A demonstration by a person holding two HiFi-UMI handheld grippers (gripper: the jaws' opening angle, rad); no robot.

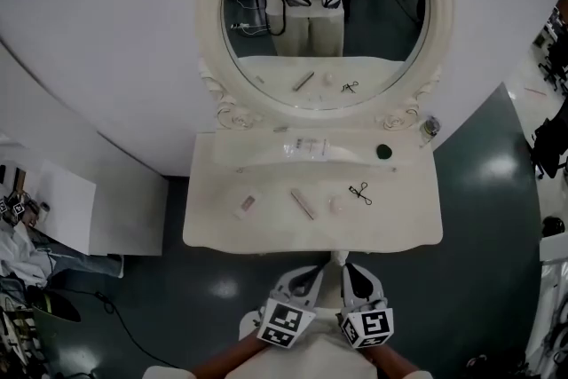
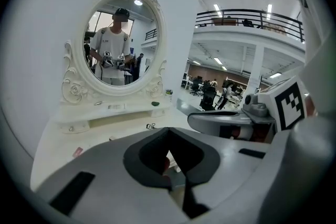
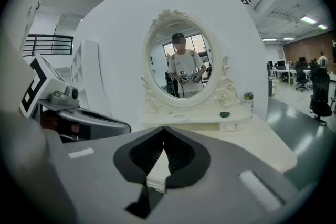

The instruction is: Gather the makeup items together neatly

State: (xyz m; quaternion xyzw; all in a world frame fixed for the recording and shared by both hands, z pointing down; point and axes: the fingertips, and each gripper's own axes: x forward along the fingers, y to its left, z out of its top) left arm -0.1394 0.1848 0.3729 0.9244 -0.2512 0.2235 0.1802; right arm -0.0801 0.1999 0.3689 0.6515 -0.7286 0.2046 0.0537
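Closest in, the left gripper (image 1: 312, 272) and right gripper (image 1: 351, 271) hang just short of the tabletop (image 1: 213, 226), both with jaws pressed together and holding nothing. On the tabletop, spread apart, lie a pink packet (image 1: 246, 205), a stick (image 1: 303, 203) and an eyelash curler (image 1: 360, 193). Beyond them a green lid (image 1: 383, 152) sits on the shelf (image 1: 257, 153) under the oval mirror (image 1: 210, 22).

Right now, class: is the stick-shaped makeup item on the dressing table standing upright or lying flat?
Lying flat: the stick-shaped makeup item rests lengthwise on the dressing table, at a slant.
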